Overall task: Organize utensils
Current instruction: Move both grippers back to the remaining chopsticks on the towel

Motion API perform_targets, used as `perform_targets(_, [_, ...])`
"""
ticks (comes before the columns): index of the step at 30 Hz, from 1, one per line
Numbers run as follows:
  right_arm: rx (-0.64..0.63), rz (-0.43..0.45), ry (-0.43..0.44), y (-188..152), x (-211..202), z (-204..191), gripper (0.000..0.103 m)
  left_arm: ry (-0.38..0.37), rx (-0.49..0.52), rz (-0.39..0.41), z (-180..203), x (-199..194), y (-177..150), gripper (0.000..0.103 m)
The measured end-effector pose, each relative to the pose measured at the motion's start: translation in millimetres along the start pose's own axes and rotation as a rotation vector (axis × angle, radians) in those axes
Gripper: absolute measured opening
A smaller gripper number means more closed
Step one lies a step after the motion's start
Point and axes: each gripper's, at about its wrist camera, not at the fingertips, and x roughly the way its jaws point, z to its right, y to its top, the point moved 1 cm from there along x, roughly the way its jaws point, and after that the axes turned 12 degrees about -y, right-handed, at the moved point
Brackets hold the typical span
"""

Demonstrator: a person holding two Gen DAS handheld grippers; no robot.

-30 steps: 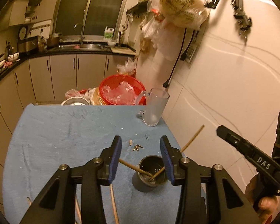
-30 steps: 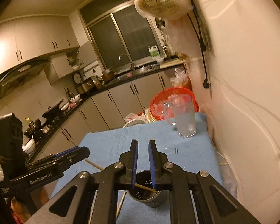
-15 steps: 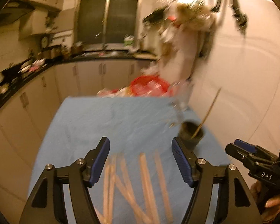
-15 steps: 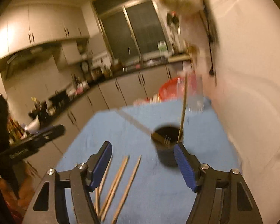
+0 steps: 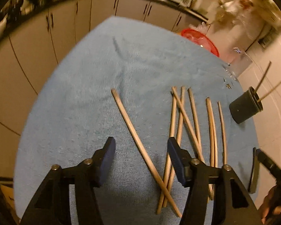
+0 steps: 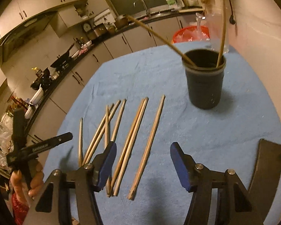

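You are working under dim, warm yellow indoor light that tints both views amber, and the fisheye lenses bend the cabinets (image 5: pixel 52 37) and the edges of the blue cloth (image 5: pixel 80 86) into curves, with black vignette in the corners. In your left wrist view, motion blur smears the far counter and the wall clutter at top right. In your right wrist view, soft shadows fall on the cloth's near edge, and the dark cup (image 6: pixel 205 82) looks slightly smeared.

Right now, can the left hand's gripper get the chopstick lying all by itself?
Probably yes. The lone chopstick lies flat on the blue cloth, running between the left gripper's fingers, which are closing with nothing on top of it. Its near end crosses other chopsticks, which may get nudged.
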Motion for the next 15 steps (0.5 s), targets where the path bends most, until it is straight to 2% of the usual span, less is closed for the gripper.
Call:
perform_targets(3, [0.007, -0.016, -0.006, -0.1, 4.5, -0.3, 0.061, -0.008, -0.048, -0.01, -10.2, 8.6, 2.2, 0.051])
perform_targets(5, [0.027, -0.03, 0.014, 1.1, 6.0, 1.7, 0.055, 0.001, -0.072, -0.021, -14.1, 17.0, 7.8, 0.047])
perform_targets(7, [0.051, -0.032, 0.021, 1.2, 3.8, 1.8, 0.054, -0.013, -0.089, -0.042, -14.8, 28.4, 15.2, 0.043])
perform_targets(9, [0.071, -0.032, 0.014, 1.6, 3.7, 6.2, 0.054, -0.001, -0.114, -0.066, -17.7, 40.4, 21.5, 0.032])
perform_targets(12, [0.086, -0.04, 0.022, 3.5, 3.6, 8.2, 0.054, 0.031, -0.086, -0.064, -15.9, 45.1, 27.7, 0.018])
perform_targets(15, [0.077, -0.056, 0.038, 11.1, 6.4, 0.7, 0.046, 0.059, -0.063, -0.067, -9.7, 50.5, 29.6, 0.011])
